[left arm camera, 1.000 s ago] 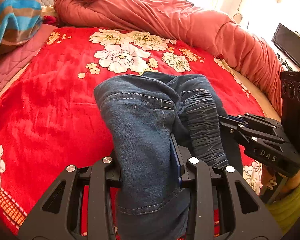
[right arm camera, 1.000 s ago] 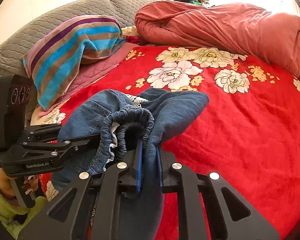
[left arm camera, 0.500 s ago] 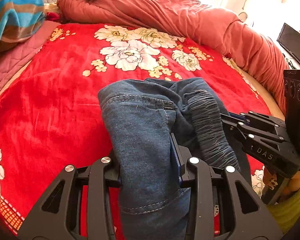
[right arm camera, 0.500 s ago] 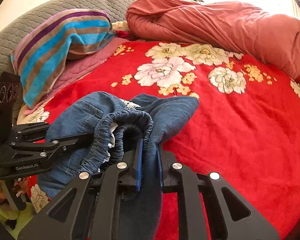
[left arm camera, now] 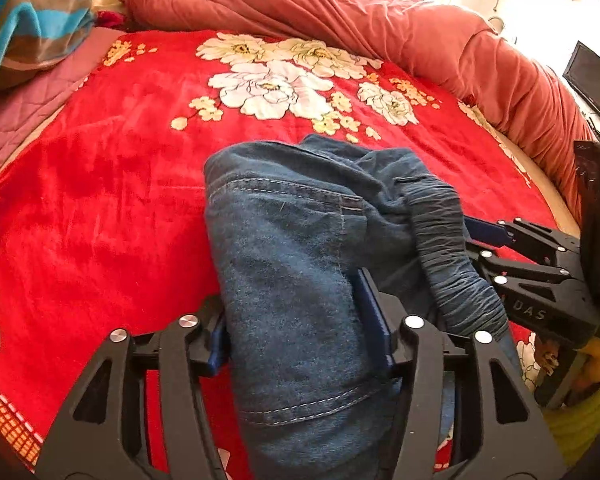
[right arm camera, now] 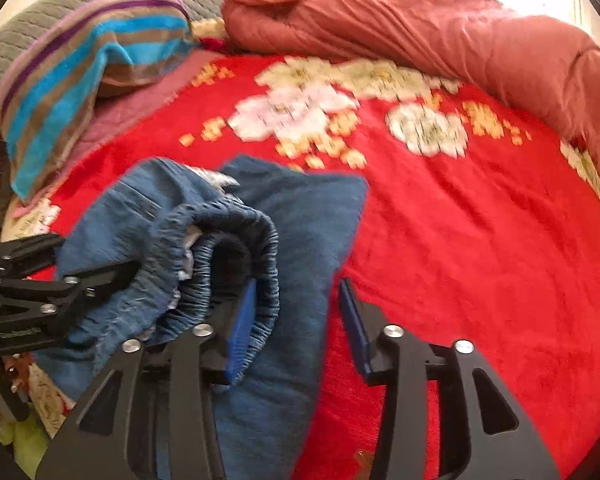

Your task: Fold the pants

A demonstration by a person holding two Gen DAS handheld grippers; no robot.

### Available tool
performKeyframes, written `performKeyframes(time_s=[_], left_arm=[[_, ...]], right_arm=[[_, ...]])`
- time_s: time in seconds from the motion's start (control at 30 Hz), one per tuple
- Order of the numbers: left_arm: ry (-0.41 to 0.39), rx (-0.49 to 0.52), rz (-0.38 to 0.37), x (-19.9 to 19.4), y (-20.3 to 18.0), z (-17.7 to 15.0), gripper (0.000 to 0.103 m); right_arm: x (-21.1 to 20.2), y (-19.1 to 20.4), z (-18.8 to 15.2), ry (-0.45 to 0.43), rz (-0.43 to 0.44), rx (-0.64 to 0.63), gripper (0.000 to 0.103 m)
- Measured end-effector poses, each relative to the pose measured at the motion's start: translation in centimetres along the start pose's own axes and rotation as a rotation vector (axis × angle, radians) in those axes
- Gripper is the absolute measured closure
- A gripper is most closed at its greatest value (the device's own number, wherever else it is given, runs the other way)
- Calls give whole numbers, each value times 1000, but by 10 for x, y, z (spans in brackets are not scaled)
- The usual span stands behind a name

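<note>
Left wrist view: pants [left arm camera: 300, 264] bundled at lower centre on the red bed [left arm camera: 100, 220]. Left tongs [left arm camera: 300, 336] opening, denim between them; right tongs [right arm camera: 296, 320] opening — withdraw straight back, avoiding snags.

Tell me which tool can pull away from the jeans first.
Right, probably. The right tool is opening, with one pad clear of the jeans. The left tool is opening too, but denim fills its whole gap.
</note>
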State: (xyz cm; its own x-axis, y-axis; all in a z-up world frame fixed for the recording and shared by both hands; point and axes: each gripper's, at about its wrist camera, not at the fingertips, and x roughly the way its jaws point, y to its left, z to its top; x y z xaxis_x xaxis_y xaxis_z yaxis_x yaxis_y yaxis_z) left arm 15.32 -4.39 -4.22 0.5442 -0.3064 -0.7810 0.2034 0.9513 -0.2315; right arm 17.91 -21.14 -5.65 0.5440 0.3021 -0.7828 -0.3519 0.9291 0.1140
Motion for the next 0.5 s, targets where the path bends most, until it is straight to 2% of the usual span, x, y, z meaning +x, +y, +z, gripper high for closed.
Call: performKeyframes(time_s=[0.23, 0.3, 0.33, 0.5], left_arm=[[8, -4, -1, 3, 3, -1, 52], [7, -5, -2, 3, 3, -1, 52], [7, -6, -2, 3, 3, -1, 52], [4, -7, -2, 2, 3, -1, 49]], right_arm=[[0, -5, -2, 4, 20, 38, 55], [-2, -6, -2, -4, 17, 49, 52], [-3, -7, -1, -6, 18, 53, 46], [-7, -8, 0, -16, 13, 62, 45]])
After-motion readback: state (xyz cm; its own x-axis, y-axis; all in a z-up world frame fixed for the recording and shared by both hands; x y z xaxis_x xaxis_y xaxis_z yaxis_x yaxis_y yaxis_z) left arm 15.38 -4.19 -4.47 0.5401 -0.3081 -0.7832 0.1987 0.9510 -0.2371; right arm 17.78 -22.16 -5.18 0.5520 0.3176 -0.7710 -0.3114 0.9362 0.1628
